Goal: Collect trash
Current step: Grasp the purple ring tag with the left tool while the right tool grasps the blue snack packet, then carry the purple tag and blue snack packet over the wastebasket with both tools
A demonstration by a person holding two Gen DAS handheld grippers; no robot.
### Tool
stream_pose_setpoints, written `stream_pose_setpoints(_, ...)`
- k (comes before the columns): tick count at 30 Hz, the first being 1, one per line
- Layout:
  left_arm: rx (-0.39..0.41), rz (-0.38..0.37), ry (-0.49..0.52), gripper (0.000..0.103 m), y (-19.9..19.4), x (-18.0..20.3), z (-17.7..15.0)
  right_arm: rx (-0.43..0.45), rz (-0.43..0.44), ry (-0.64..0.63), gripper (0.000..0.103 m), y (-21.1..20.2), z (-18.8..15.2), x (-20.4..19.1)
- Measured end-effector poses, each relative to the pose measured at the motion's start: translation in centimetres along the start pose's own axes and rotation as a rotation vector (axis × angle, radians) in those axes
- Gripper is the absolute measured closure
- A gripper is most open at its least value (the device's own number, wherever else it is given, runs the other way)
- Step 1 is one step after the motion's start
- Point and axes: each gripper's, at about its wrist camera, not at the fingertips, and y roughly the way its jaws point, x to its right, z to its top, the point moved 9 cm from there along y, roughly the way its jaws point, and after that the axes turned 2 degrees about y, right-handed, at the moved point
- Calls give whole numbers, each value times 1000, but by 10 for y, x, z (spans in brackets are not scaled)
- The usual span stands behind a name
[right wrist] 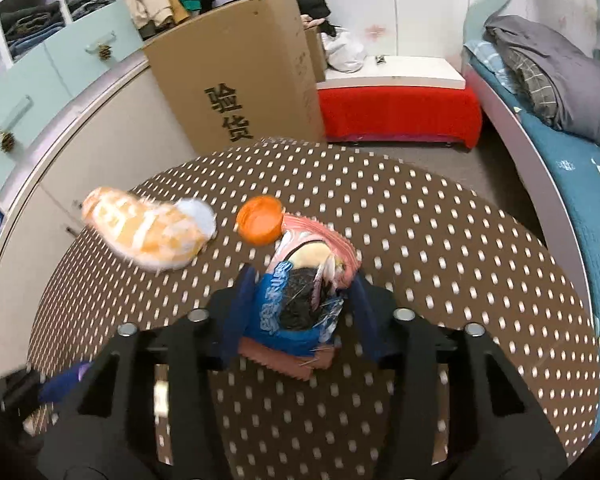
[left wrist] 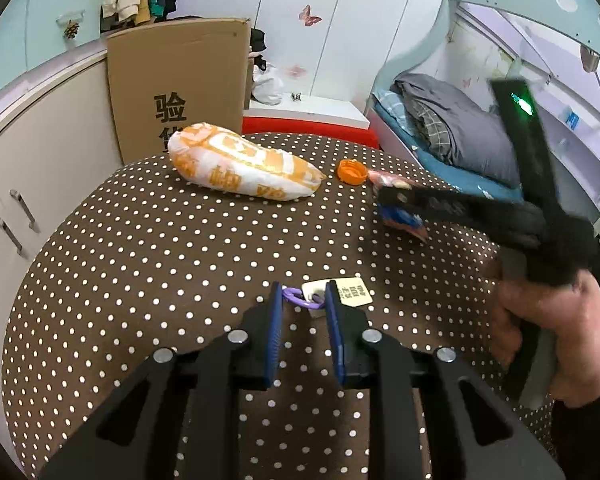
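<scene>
A: Status of right gripper (right wrist: 300, 292)?
B: Fingers straddle the blue-and-pink snack wrapper (right wrist: 300, 304) on the polka-dot tablecloth (right wrist: 440, 280), beside the orange bottle cap (right wrist: 260, 220); full clamping cannot be confirmed

A: Left gripper (left wrist: 300, 300)?
B: Fingers apart around the tag with purple ring (left wrist: 340, 294). Close squarely on the flat card before lifting

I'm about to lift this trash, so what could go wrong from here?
1. The right gripper straddles the pink and blue wrapper with visible gaps, so it may slip out.
2. The orange cap touches that wrapper and could roll away.
3. The left gripper only brackets the tag's purple ring, a thin, easily missed target.
</scene>
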Motion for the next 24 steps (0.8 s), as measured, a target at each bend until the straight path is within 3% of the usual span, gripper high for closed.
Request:
stream_pose_setpoints(9, 15, -44, 11, 83, -11, 25, 0, 26, 73, 48, 63, -69, -42, 32)
stream_pose_setpoints(12, 26, -57, 26, 83, -16, 36, 4, 51, 77, 61, 64, -90, -44, 43)
stream_pose_setpoints(14, 34, -67, 33, 83, -20, 45, 7, 72, 84, 70, 72, -104, -42, 51)
stream_pose_setpoints(18, 56, -79, 67, 83, -26, 65, 16, 132, 73, 65, 72, -132, -29, 70)
stream_pose_setpoints(22, 52, -67, 84, 82, -24, 74, 17, 106, 82, 82, 72, -133, -35, 82)
stream_pose_setpoints(23, 50, -63, 83, 82, -25, 75, 16, 95, 80, 86, 59, -130, -38, 82)
stream_pose_setpoints(24, 48, -63, 82, 82, -25, 76, 15, 91, 78, 88, 38, -129, -41, 82)
